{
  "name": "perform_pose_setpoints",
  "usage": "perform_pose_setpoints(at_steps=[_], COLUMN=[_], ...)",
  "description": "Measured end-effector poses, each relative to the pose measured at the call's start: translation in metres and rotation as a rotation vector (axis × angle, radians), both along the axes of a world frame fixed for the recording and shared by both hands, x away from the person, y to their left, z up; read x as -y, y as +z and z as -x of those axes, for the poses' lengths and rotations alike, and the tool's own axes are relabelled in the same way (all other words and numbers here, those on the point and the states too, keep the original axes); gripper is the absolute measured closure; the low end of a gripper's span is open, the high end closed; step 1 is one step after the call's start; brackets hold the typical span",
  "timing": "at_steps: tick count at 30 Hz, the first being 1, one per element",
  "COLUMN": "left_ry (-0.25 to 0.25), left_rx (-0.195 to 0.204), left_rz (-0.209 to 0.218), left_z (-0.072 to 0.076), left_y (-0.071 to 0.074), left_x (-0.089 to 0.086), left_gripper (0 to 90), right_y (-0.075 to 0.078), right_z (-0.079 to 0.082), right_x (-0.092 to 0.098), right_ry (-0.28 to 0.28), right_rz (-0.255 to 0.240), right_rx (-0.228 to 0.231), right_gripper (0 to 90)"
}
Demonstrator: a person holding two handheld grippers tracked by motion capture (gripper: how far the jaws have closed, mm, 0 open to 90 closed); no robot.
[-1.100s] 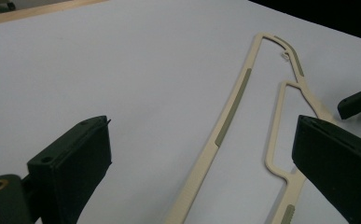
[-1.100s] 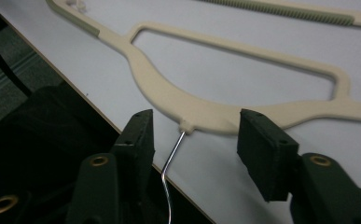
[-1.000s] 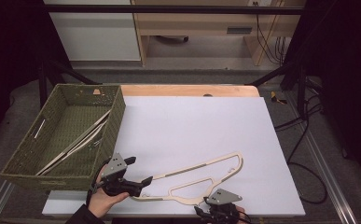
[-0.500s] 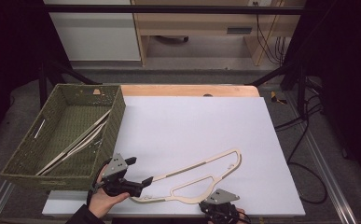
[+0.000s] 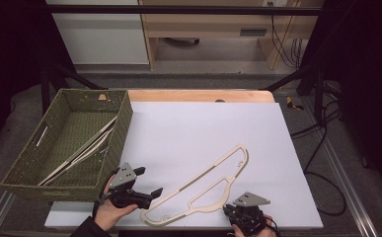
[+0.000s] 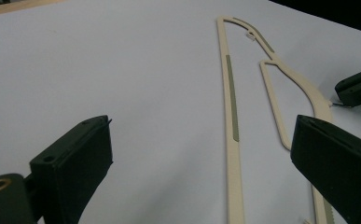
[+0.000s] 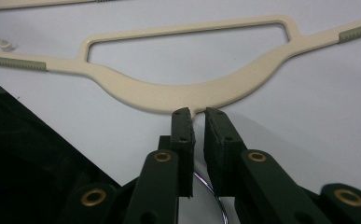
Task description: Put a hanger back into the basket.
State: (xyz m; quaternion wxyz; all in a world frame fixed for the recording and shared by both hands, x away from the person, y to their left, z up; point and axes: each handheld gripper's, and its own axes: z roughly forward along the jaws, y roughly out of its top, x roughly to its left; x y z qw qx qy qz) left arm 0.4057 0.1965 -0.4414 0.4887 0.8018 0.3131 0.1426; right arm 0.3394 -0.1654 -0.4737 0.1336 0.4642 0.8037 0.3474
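One hanger (image 5: 206,185) lies on the table (image 5: 188,128); right gripper (image 7: 197,113) jaws pinch its hook, left gripper (image 5: 146,185) jaws gape.

Left tool (image 5: 146,183): black, grey triangular plate. Right tool (image 7: 197,114): black jaws, brass rivets, screw holes.

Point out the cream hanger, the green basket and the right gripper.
cream hanger (image 5: 213,170): high view, on its long upper arm.
green basket (image 5: 121,126): high view, on its right wall.
right gripper (image 7: 197,114): right gripper view, between the jaw tips at the hanger's neck.
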Motion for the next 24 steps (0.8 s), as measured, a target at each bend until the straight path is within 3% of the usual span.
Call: perform_pose_setpoints(at_steps=[3,5,11,16,19,24], left_ry=[0.0,-0.001,-0.008,-0.025,-0.05,-0.113], left_rx=[-0.001,0.0,-0.002,-0.004,-0.007,0.003], left_rz=[0.0,-0.001,-0.001,-0.002,-0.011,-0.057], left_z=[0.0,0.0,0.001,0.004,0.007,0.013], left_y=[0.0,0.0,0.0,0.0,0.002,0.006], left_x=[0.0,0.0,0.002,0.008,0.017,0.044], left_gripper=[5.3,5.3,5.4,5.8,6.2,7.9], right_y=[-0.002,-0.003,-0.004,-0.003,-0.001,0.013], right_z=[0.001,0.003,0.004,0.002,-0.001,-0.005], right_x=[-0.001,-0.002,-0.004,-0.003,-0.001,0.0], right_ry=[-0.004,0.004,0.013,0.016,0.016,0.018], right_rz=[-0.012,0.021,0.046,0.023,-0.013,-0.021], right_rx=[-0.022,0.002,0.003,-0.016,-0.034,-0.024], right_gripper=[79.6,80.2,89.2,89.5,89.6,89.6])
